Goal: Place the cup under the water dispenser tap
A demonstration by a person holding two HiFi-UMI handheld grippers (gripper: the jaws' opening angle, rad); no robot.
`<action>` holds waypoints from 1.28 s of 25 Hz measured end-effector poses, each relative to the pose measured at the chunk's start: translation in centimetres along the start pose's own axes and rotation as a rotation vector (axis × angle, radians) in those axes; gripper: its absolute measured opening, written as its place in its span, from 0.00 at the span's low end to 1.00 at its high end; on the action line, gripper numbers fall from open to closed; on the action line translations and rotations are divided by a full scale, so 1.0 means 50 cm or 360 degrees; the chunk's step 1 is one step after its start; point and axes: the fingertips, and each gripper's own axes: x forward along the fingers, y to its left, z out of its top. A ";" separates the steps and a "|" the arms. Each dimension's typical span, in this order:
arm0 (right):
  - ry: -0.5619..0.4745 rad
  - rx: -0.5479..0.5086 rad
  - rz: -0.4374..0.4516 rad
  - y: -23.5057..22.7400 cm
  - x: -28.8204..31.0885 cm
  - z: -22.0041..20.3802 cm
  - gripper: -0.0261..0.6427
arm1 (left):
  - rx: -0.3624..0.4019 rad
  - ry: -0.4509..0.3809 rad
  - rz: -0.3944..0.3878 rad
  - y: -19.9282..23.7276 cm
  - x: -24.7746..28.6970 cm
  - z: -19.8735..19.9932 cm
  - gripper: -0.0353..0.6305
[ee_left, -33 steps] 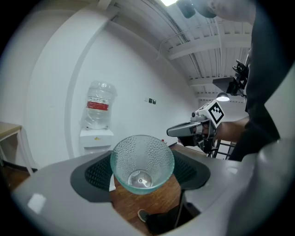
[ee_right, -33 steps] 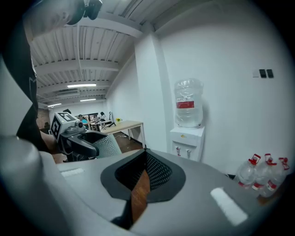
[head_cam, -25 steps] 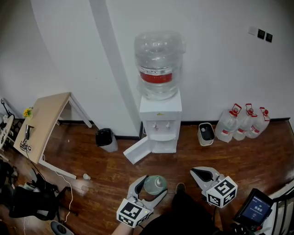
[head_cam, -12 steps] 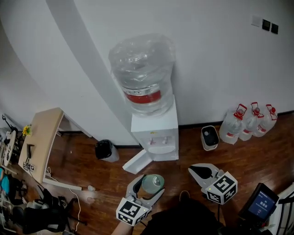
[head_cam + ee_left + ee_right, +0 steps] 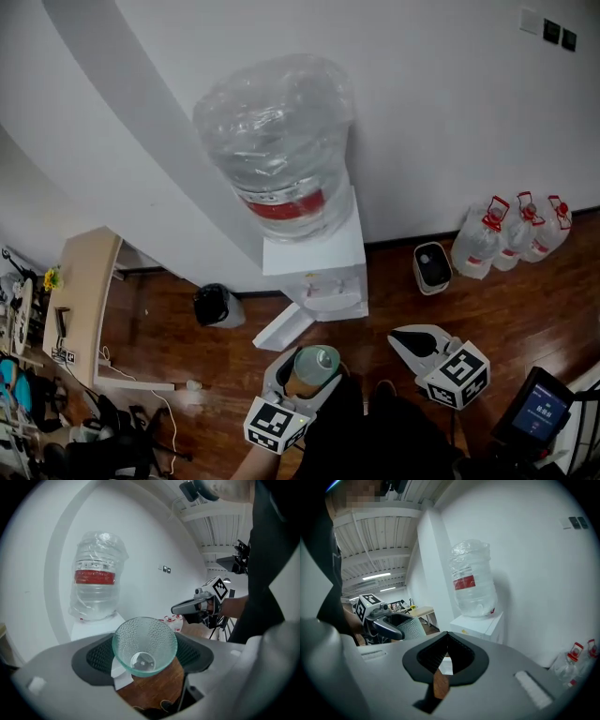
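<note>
Seen from above, a white water dispenser is standing against a white wall. It is carrying a large clear bottle with a red label and a loose wrap of clear plastic.

Far to the left of the dispenser, a pale wooden worktop is sitting by the wall, bearing a few items too small to identify. Just left of the dispenser, a black bin is resting on the dark wooden floor. The dispenser's lower door is hanging open toward that side.

In front of the dispenser, slightly left of its taps, the left gripper is pinching the cup — a pebbled, green-tinted glass tumbler, upright and empty. The two dark ribbed pads are pressing against its sides. The cup is hanging over the floor, near the dispenser but apart from it, and not under a tap.

In front of the dispenser and to its right, the right gripper is pointing toward the dispenser. Its jaws are pressed together at the tips, with nothing between them.

Right of the dispenser, a small white bin is standing by the wall. Further right — along the same wall — three clear water jugs with red caps are standing in a cluster. Far to the dispenser's right, near the lower edge, a dark device with a lit screen is facing upward.
</note>
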 end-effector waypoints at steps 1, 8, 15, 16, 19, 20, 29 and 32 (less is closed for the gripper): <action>0.0001 0.0002 -0.0020 -0.003 0.006 0.001 0.04 | 0.0001 0.0003 -0.0018 0.007 0.005 -0.006 0.47; 0.0032 0.0033 -0.0118 -0.008 0.038 0.018 0.04 | 0.0083 -0.0055 -0.0119 0.066 0.025 0.018 0.47; 0.0057 0.0046 -0.0208 -0.045 0.097 0.034 0.04 | 0.0088 0.0011 -0.0172 0.142 0.098 -0.029 0.47; 0.0070 0.0054 -0.0224 -0.049 0.110 0.034 0.04 | 0.0069 0.0019 -0.0184 0.159 0.110 -0.039 0.47; 0.0099 0.0094 -0.0277 -0.062 0.134 0.039 0.04 | 0.0060 0.0025 -0.0217 0.197 0.143 -0.061 0.47; 0.0109 0.0101 -0.0297 -0.067 0.140 0.041 0.04 | 0.0070 0.0029 -0.0228 0.207 0.153 -0.069 0.47; 0.0201 0.0166 -0.0379 -0.078 0.186 0.026 0.04 | 0.0018 0.0185 -0.0354 0.270 0.249 -0.200 0.47; 0.0246 0.0136 -0.0372 -0.091 0.181 0.034 0.04 | 0.0009 0.0252 -0.0400 0.287 0.306 -0.254 0.47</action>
